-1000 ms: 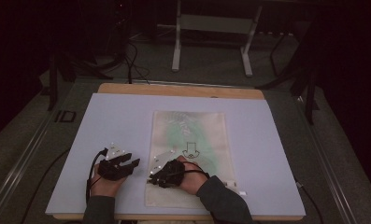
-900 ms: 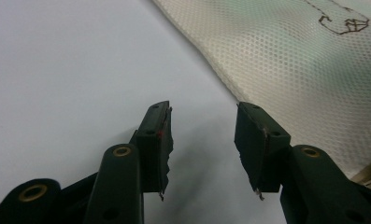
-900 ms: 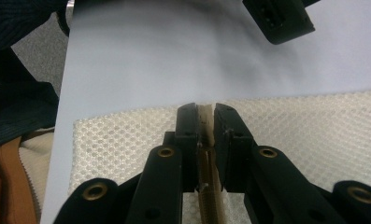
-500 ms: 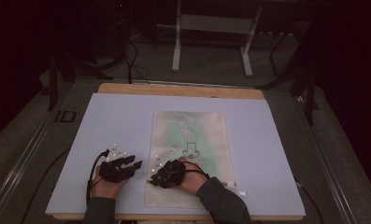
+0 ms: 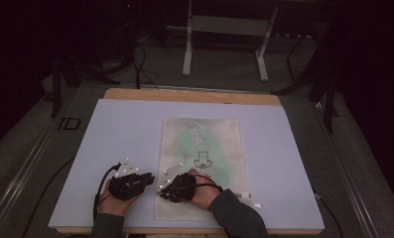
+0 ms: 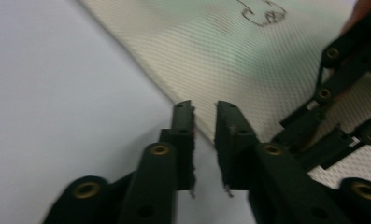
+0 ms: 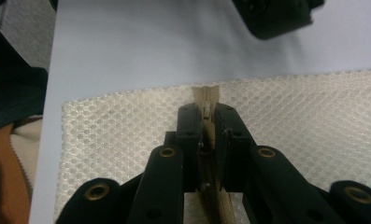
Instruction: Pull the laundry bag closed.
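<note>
Here right gripper point(image 7: 205, 112) pinches zipper pull point(image 7: 206, 114) of mesh bag point(image 5: 204, 148); left gripper point(image 6: 204, 109), jaws just narrowing on nothing, nears bag edge to brace it.

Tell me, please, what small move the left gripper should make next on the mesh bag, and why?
Probably ease the left gripper onto the mesh bag's edge and pinch. Its jaws have just been closing, with only a narrow gap and nothing between them, while the right gripper clamps the zipper pull.
</note>
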The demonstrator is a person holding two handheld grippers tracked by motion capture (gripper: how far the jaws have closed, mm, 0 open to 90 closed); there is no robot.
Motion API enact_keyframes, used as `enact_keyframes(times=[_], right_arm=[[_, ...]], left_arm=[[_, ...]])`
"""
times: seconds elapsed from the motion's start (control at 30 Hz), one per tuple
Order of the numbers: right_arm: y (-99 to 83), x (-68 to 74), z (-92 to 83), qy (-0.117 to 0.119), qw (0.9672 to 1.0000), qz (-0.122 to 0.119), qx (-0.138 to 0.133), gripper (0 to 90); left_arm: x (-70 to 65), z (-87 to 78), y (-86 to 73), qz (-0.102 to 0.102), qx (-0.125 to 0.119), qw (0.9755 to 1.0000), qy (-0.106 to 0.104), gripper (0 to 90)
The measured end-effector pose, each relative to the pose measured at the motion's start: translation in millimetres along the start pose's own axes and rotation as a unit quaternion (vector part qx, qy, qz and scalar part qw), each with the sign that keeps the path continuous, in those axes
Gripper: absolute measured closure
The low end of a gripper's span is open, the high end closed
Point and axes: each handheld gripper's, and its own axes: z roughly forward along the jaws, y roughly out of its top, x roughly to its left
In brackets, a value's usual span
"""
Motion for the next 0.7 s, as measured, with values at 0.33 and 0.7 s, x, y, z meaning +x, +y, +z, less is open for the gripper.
enact_keyframes(times=[0.33, 0.7], right_arm=[[-2.4, 2.0, 0.2, -0.007, 1.0, 0.001, -0.007, 81.6], [-4.0, 2.3, 0.3, -0.008, 0.9999, 0.004, -0.012, 81.7]], left_arm=[[-7.6, 8.6, 2.0, 0.016, 0.021, 0.9996, -0.012, 89.0], [-14.6, 19.7, 1.6, 0.026, 0.049, 0.9981, -0.026, 88.9]])
